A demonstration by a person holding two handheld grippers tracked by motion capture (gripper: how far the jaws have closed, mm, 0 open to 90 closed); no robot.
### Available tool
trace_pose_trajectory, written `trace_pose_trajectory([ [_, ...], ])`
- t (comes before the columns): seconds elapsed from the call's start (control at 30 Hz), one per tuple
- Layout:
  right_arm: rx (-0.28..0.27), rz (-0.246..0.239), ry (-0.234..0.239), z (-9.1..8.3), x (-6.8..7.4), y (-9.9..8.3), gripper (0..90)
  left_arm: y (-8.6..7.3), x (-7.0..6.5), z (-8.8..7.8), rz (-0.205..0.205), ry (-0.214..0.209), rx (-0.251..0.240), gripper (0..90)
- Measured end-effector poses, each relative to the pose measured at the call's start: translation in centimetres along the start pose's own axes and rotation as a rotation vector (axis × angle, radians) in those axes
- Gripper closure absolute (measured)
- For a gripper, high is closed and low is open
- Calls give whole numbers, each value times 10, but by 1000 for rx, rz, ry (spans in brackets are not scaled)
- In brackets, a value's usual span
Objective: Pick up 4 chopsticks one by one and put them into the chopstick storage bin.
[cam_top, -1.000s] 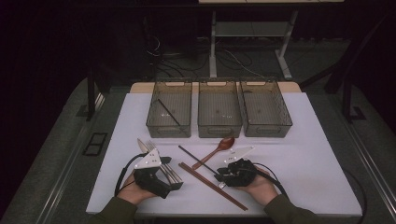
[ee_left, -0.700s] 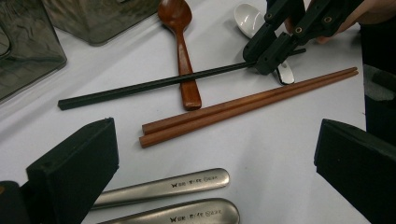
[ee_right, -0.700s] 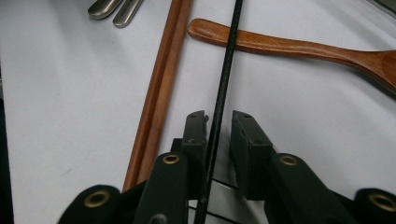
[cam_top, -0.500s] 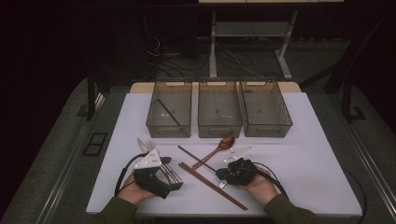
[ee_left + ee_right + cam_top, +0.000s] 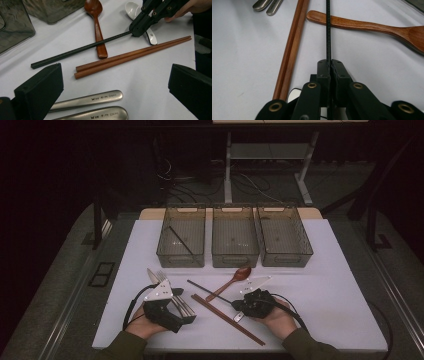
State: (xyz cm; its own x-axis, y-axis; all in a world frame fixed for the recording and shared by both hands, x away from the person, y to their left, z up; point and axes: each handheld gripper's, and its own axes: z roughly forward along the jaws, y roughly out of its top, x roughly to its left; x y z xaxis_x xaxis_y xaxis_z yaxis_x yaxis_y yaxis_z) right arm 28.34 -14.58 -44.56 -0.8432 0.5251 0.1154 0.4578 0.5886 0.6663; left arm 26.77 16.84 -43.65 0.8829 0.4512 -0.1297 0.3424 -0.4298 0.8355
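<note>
My right gripper (image 5: pixel 329 65) has just been closing its jaws on the black chopstick (image 5: pixel 328 30), now pinched between them, running ahead over the wooden spoon (image 5: pixel 367 26); my left gripper (image 5: pixel 112 82) jaws gape wide above the counter (image 5: pixel 150 82)

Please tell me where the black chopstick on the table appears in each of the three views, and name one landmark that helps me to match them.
High view: the black chopstick lies near the centre, slanting from upper left down to the right gripper.
Left gripper view: it runs from lower left to upper right, across the wooden spoon.
Right gripper view: it rises straight from the closed jaws to the top edge.
Shared landmark: the wooden spoon, which the chopstick crosses.
</note>
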Motion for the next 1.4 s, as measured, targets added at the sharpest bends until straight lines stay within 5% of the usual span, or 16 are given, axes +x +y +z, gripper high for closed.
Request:
trace_pose_trajectory([
  [0.83, -46, -3, 20, -21, -10, 5, 860, 0, 0, 0, -1, -3, 1, 0],
  [1.4, -123, 41, 36, -43, -24, 6, 860, 0, 0, 1, -3, -3, 4, 0],
])
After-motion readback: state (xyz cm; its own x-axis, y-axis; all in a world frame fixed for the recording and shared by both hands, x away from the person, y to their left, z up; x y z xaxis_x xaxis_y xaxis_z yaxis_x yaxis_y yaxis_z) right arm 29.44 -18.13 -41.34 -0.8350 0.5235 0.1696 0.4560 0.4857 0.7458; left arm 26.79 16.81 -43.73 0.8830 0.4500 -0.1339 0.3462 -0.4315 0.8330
